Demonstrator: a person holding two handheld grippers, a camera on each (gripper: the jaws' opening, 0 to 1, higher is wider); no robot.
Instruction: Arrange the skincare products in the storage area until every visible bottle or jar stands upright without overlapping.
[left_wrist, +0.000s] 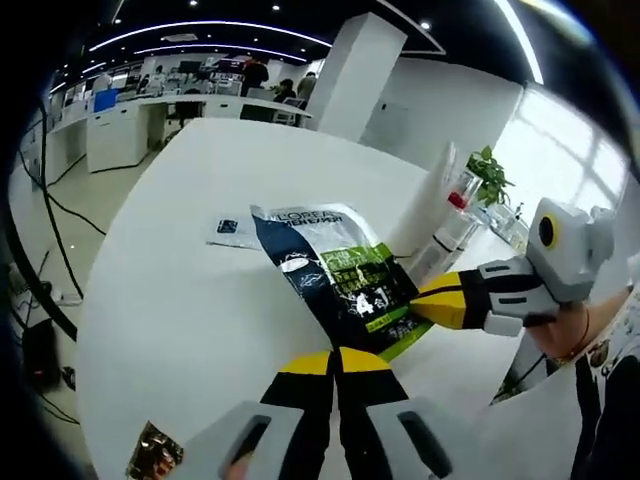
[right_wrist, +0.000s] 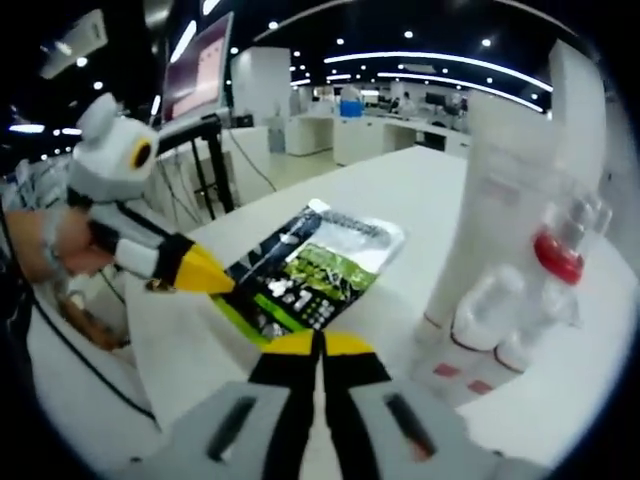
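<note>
Jaws of both grippers look pressed together on one flat sachet (left_wrist: 335, 285): the left gripper (left_wrist: 335, 362) pinches its near end, the right gripper (left_wrist: 432, 303) its green side edge. It sits lifted just above the white table (left_wrist: 180, 260), toward the edge where a clear pack of bottles (right_wrist: 510, 330) stands upright. Keeping both pinches level and moving together should stop it twisting; set it down beside the pack, not over it.
</note>
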